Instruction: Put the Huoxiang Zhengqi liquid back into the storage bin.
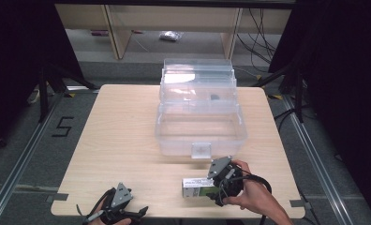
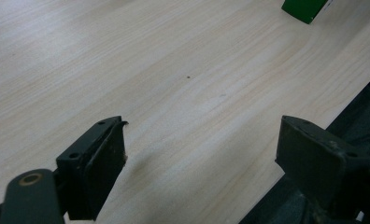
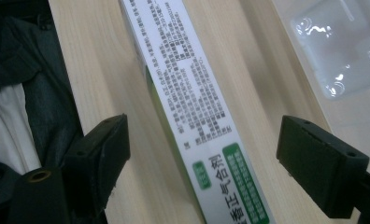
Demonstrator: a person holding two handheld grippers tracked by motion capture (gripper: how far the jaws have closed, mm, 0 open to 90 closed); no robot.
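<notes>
The right gripper (image 3: 202,154) straddles the box (image 3: 192,107) with jaws wide, unclamped; its printed label reads close up. The left gripper (image 2: 202,154) gapes empty over the surface (image 2: 174,70).

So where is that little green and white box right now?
In the high view the green and white box lies flat near the table's front edge, right of centre, just in front of the clear plastic case; the right gripper stands open around it.

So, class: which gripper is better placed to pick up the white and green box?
Right. The right gripper is open with its jaws either side of the box; the left gripper is over bare table.
</notes>
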